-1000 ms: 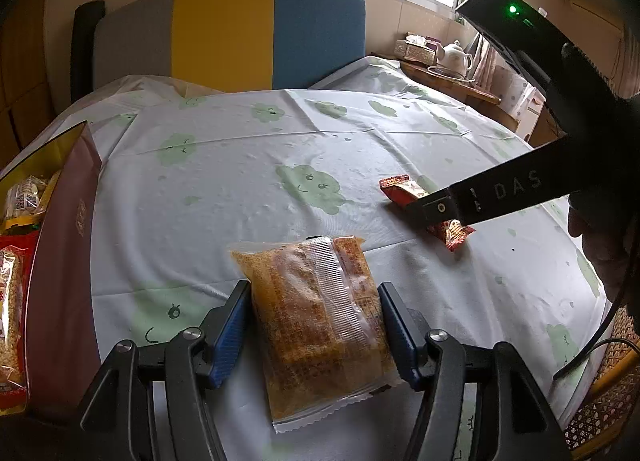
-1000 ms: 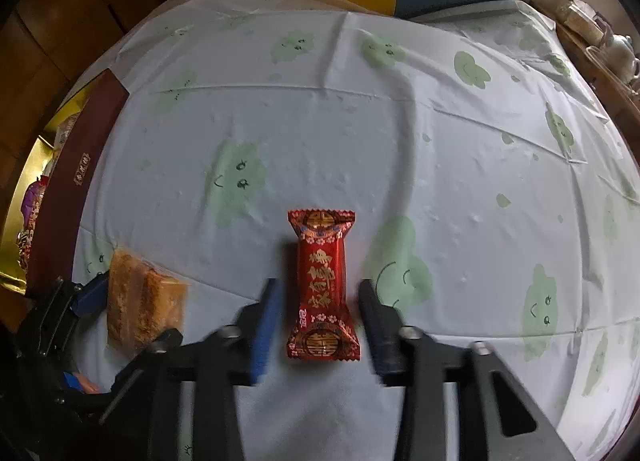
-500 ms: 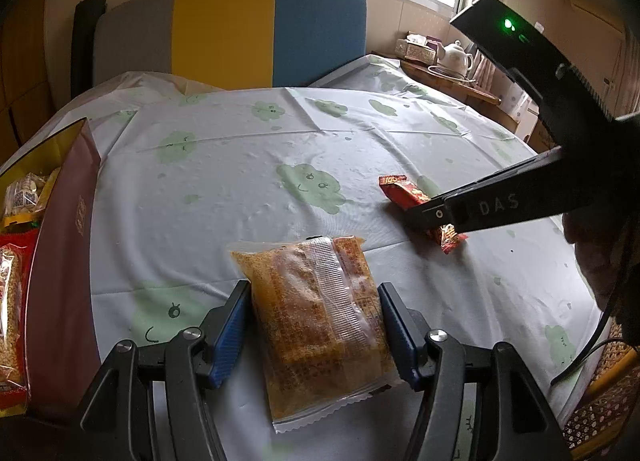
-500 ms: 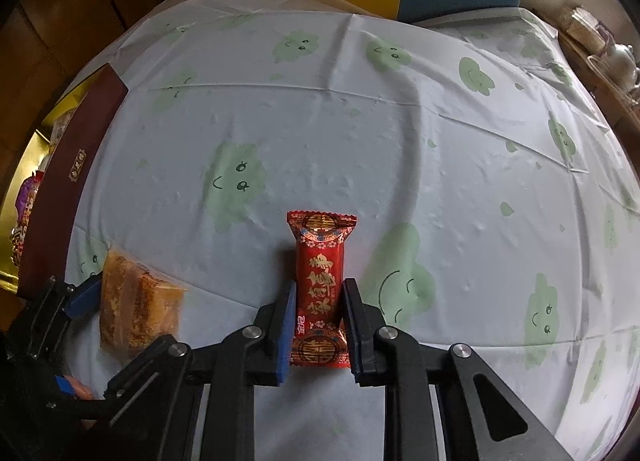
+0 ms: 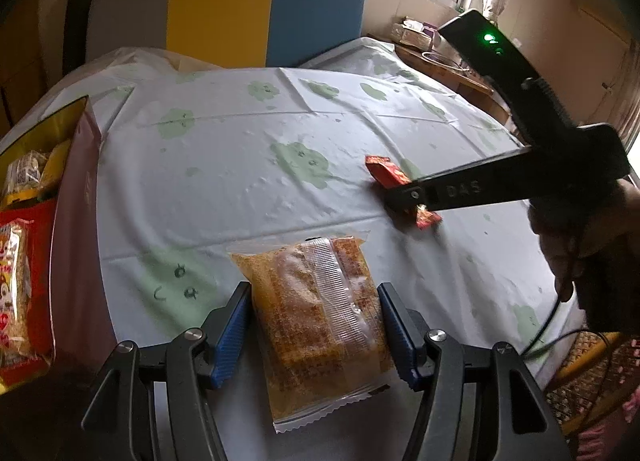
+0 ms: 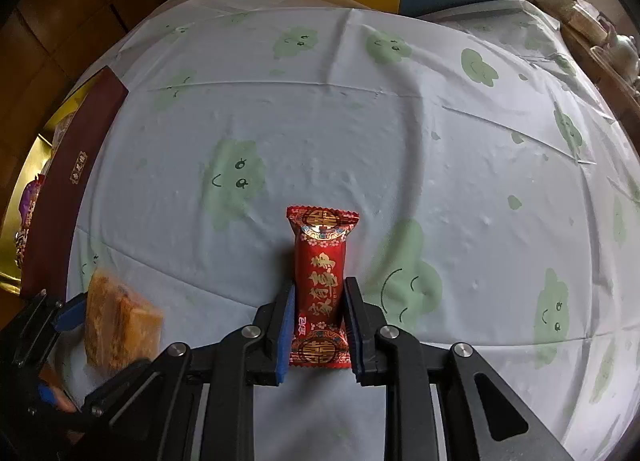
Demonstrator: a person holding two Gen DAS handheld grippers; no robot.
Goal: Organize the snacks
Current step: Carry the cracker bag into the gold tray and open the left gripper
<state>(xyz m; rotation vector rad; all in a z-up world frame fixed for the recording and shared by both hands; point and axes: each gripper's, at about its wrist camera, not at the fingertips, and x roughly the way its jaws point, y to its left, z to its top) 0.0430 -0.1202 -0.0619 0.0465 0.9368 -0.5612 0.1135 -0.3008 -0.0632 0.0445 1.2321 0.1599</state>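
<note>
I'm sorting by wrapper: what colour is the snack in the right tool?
Red with gold ornaments and lettering; clearest in the right wrist view.

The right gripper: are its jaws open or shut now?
Shut. In the right wrist view, the right gripper has both blue pads pressing the sides of the red snack bar.

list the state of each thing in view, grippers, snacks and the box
right gripper: shut on the red snack bar
red snack bar: clamped at its sides, lying on the tablecloth
left gripper: pads at both sides of the orange snack pack
orange snack pack: sealed, flat on the tablecloth
snack box: open, packets inside
tablecloth: spread, creased
</note>
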